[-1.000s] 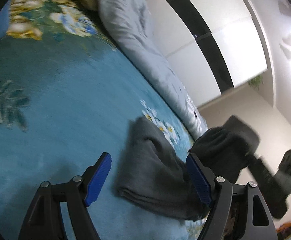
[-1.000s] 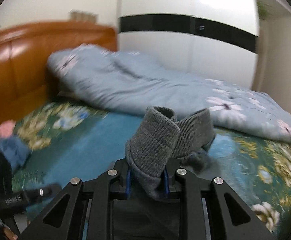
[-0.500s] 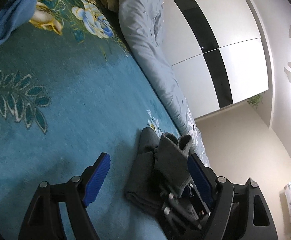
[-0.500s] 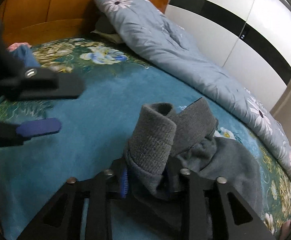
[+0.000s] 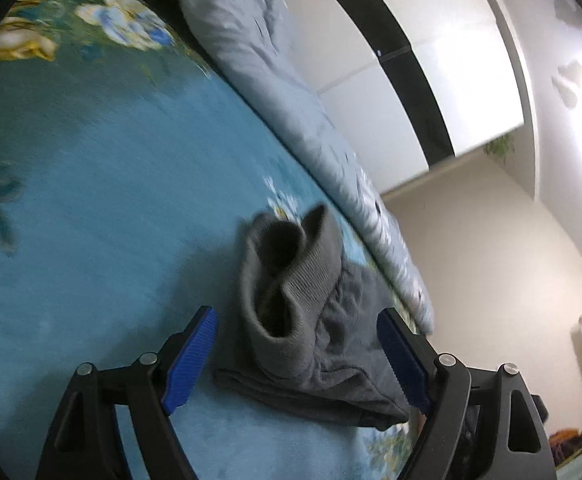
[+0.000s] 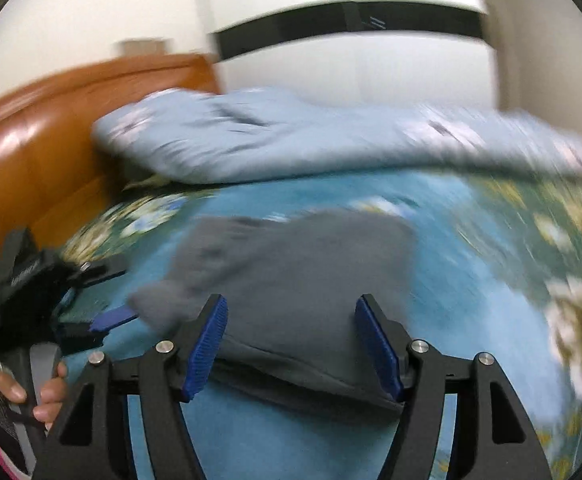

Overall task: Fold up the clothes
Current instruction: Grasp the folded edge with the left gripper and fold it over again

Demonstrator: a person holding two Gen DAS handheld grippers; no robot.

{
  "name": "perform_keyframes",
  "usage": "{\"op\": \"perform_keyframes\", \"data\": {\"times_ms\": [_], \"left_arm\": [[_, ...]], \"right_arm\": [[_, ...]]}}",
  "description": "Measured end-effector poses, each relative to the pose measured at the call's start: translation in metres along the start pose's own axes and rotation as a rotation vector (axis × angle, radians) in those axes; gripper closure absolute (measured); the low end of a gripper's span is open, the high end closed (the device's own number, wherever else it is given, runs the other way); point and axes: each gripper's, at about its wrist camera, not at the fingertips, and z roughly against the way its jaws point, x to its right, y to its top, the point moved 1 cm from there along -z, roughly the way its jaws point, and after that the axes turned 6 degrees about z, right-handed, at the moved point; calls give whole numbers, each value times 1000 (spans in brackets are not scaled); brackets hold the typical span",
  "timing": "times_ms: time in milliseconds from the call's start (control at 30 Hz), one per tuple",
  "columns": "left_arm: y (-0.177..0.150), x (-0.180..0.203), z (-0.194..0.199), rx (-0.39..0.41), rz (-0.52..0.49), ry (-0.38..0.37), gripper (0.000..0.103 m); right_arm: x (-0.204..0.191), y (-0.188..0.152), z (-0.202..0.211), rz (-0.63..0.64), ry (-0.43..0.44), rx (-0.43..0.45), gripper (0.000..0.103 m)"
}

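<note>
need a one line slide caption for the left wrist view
Open left gripper poised over a folded grey garment, ribbed cuff up, on the teal floral bedspread.

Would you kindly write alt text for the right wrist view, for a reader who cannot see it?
The open right gripper hovers over a folded grey garment lying on a teal floral bedspread. The left gripper sits at the left edge, with a pale blue duvet and orange headboard behind, all motion-blurred.
</note>
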Motion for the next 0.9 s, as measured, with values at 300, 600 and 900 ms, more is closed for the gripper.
{"op": "perform_keyframes", "data": {"times_ms": [300,600,900], "left_arm": [[-10,13,-18,6,-70,-31,30],[-3,38,-36,-107,-29,-162,67],[-1,35,-47,-85,-83,89,67]], "right_arm": [[91,-27,25,-232,-65,-43,35],[112,-46,22,-341,0,-64,35],[128,-49,34,-370,1,-40,35]]}}
